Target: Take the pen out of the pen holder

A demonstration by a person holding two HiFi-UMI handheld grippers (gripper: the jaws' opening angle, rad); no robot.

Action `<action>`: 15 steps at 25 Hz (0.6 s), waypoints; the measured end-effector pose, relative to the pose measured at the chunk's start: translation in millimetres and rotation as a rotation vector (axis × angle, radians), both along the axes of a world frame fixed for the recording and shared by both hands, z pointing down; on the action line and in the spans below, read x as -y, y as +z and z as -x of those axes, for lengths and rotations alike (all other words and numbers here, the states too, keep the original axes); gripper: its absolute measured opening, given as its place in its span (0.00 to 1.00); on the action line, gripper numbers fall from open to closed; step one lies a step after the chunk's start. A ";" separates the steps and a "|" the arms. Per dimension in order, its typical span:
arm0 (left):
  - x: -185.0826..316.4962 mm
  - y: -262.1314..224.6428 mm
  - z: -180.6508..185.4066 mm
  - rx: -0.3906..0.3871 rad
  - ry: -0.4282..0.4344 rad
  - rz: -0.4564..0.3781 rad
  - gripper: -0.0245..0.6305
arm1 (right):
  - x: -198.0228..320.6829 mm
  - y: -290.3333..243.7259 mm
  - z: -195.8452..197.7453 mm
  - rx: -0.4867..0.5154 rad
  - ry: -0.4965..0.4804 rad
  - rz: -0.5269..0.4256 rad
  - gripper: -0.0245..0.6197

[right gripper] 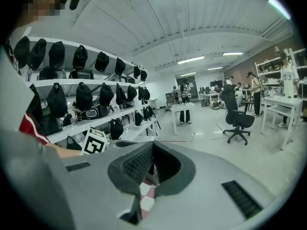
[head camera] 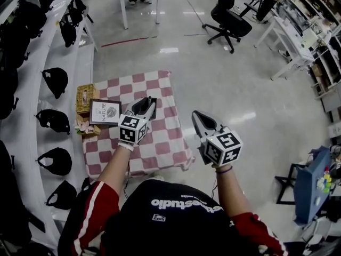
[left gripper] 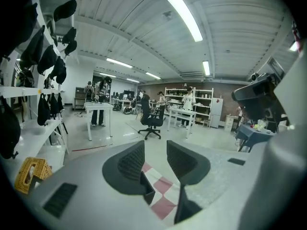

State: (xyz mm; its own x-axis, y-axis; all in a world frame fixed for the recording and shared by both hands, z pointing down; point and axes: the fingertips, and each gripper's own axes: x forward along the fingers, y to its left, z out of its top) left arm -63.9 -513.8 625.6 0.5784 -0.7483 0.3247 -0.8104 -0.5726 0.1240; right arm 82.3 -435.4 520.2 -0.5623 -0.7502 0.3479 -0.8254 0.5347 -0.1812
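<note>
The left hand-held gripper (head camera: 145,108) is apart and empty, the right hand-held gripper (head camera: 201,120) closed, and with no pen holder visible a blind reach could topple the frame (head camera: 105,112).

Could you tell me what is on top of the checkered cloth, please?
On the cloth, at its left edge, stands a framed sign, a wicker basket beside it. The left gripper hides the part beneath it.

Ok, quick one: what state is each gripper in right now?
Left gripper: open, nothing between its jaws.
Right gripper: closed, holding nothing.
</note>
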 end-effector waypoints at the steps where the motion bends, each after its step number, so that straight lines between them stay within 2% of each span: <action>1: 4.0 6.3 -1.2 -0.002 0.001 0.009 0.26 | 2.7 0.3 1.2 0.001 -0.002 0.001 0.04; 6: 18.6 43.6 -2.6 0.032 0.003 0.059 0.26 | 14.0 6.9 3.6 0.004 0.001 0.007 0.04; 15: 39.3 104.7 8.3 0.083 -0.055 0.155 0.26 | 20.8 24.5 -0.1 0.005 0.025 0.053 0.04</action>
